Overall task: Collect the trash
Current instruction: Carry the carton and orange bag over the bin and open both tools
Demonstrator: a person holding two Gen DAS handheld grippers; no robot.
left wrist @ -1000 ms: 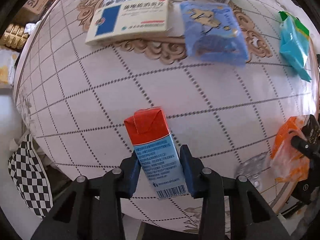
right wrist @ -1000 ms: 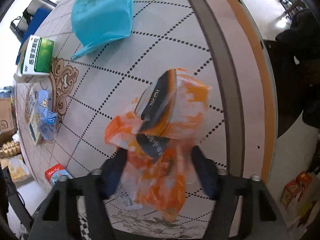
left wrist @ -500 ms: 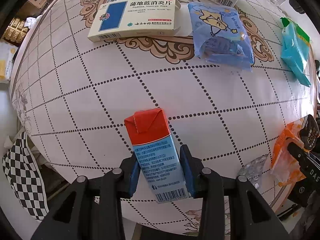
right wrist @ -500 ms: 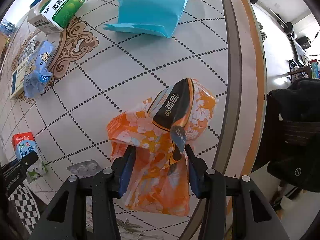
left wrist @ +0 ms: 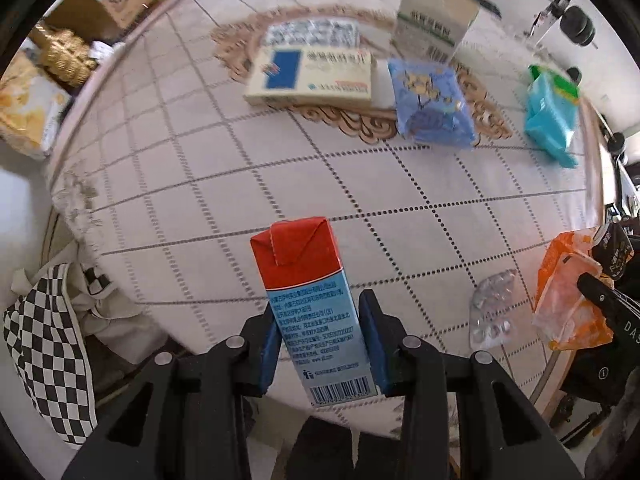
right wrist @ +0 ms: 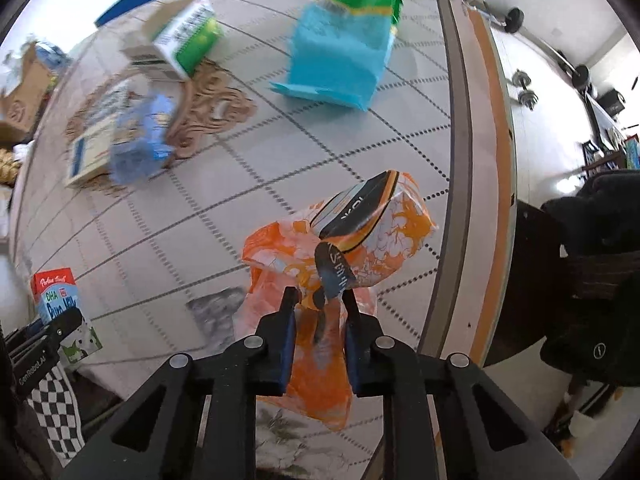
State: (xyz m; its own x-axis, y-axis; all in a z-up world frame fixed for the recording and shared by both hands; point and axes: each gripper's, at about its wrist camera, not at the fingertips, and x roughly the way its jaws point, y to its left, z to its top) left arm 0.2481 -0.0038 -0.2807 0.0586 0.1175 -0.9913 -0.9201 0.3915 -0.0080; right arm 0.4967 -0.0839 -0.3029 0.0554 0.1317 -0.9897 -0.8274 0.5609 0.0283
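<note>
Right wrist: bag pinched, carton held

Right wrist view: orange plastic bag (right wrist: 352,240), crumpled, w/ a dark wrapper in it, hangs in right claw (right wrist: 317,312); jaws just closed tight on its thin film. Left claw (left wrist: 320,332) clamps red-and-blue milk carton (left wrist: 316,300) upright, part open around it, above counter (left wrist: 360,200) edge. Advice: keep both grips firm; bag looks slippery, so carry w/o swinging. Blister pack (left wrist: 490,308) lies on counter beside bag.

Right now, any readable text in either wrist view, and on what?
"DHA Pure Milk": milk carton held in the left tongs.
"GenRoboAI": left tongs' arm.
"DAS": right tongs, cut off at the frame edge.
Carton's side print and barcode: too small.
Medicine boxes, orange wrapper: blurred.
</note>
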